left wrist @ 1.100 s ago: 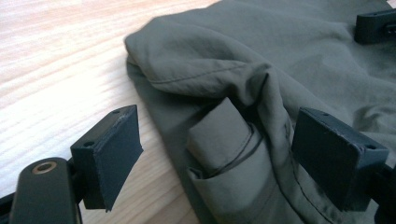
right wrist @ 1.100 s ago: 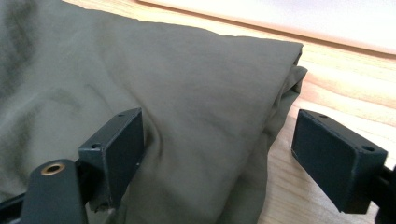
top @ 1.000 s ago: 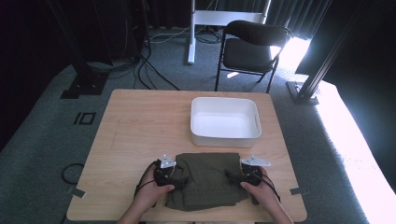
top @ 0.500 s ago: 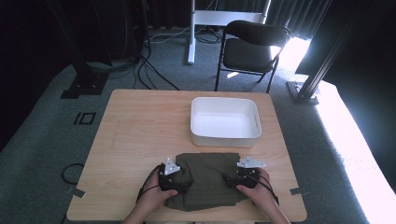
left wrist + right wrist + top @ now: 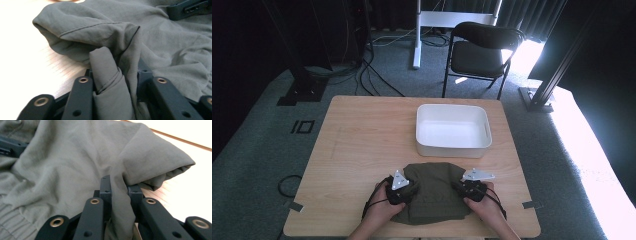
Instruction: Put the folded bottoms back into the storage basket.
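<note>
An olive green garment (image 5: 434, 192) lies folded at the front middle of the wooden table (image 5: 362, 135). My left gripper (image 5: 404, 184) is shut on a bunched fold at the garment's left edge (image 5: 110, 75). My right gripper (image 5: 467, 185) is shut on cloth at its right edge (image 5: 120, 192). In both gripper views the cloth (image 5: 75, 162) is pinched between the black jaws and drapes away over the table. A ribbed hem (image 5: 12, 225) shows in the right gripper view.
A white rectangular tub (image 5: 453, 131) stands just behind the garment, right of the table's centre. Beyond the table's far edge are a black folding chair (image 5: 479, 52) and cables on the grey floor. Bare wood lies on the left half of the table.
Both grippers have drawn the garment's far corners back toward the person, folding the cloth over itself. The garment now looks narrower and rounder at its far edge.
</note>
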`<action>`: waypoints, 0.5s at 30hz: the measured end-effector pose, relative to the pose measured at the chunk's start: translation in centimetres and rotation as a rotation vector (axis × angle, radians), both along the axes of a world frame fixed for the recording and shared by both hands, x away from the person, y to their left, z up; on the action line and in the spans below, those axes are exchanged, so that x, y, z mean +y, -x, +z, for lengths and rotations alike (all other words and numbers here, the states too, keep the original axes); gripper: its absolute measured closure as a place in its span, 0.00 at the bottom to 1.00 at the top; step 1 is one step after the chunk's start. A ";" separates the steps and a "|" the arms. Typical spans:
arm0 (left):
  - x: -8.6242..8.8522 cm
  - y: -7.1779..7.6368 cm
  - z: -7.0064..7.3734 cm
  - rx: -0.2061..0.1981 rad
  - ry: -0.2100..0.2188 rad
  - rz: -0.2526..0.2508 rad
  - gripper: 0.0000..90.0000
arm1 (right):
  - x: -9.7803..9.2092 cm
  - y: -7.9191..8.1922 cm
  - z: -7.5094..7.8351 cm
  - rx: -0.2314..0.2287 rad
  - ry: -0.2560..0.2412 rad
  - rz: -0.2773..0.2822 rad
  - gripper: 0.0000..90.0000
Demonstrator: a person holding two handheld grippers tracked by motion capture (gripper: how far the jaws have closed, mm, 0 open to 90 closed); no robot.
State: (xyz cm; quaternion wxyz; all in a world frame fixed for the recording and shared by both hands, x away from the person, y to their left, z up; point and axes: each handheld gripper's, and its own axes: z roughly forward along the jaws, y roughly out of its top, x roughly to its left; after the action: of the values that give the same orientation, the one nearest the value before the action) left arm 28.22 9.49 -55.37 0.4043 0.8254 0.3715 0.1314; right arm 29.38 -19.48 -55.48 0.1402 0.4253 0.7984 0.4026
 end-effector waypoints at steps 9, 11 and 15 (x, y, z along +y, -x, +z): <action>0.6 -0.1 1.7 0.009 0.067 -0.030 0.88 | -0.8 0.3 2.0 -0.016 -0.077 0.001 0.90; 0.7 0.0 2.1 0.008 0.091 -0.026 0.89 | -0.8 0.5 2.7 -0.023 -0.098 0.003 0.90; 1.0 0.1 3.0 0.007 0.143 -0.014 0.90 | -0.8 0.7 3.3 -0.038 -0.104 0.011 0.91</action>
State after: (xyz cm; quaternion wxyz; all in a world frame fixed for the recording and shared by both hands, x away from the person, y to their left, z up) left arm 28.10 10.52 -52.32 0.4620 0.7974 0.3754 0.0988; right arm 28.69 -20.31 -52.15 0.1307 0.4200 0.7760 0.4522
